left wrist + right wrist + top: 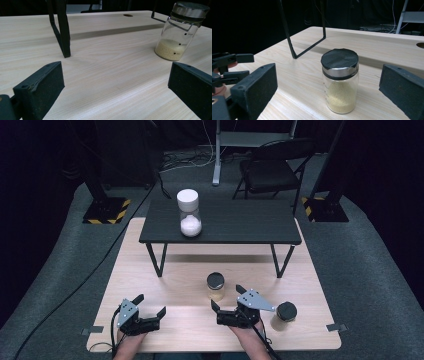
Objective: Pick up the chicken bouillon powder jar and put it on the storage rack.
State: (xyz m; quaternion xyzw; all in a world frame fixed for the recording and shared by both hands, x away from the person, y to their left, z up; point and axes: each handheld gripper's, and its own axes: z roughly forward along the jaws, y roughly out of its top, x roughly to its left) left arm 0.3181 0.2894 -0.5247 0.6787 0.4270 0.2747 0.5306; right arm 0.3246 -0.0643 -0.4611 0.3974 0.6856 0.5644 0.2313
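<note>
Pale wood tabletop (pixel 165 320) across the near half of the high view, with a black low stand (pixel 235 222) set on its far part. At the left near edge, the left gripper (pixel 150 306), held in a hand from below, jaws spread wide, nothing between them, resting low over bare wood. In the left gripper view, same spread jaws at both lower corners, one black stand leg (pixel 62 30) ahead on the left. Farther back and slightly left of centre, on the stand top, a tall glass jar with a white lid (pixel 189 212), white powder in its lower half. Centre of the tabletop, a small glass jar with a black lid (pixel 216 286), upright, yellowish grains in the bottom (seen close in the right gripper view (pixel 340 80), standing between the lines of the two jaws but ahead of them, untouched). Just near it, the right gripper (pixel 227 298), jaws spread apart and aimed toward that jar, gripping nothing. Right of the right gripper, just beside it, a second black-lidded jar (pixel 285 314), upright near the table's front edge.
</note>
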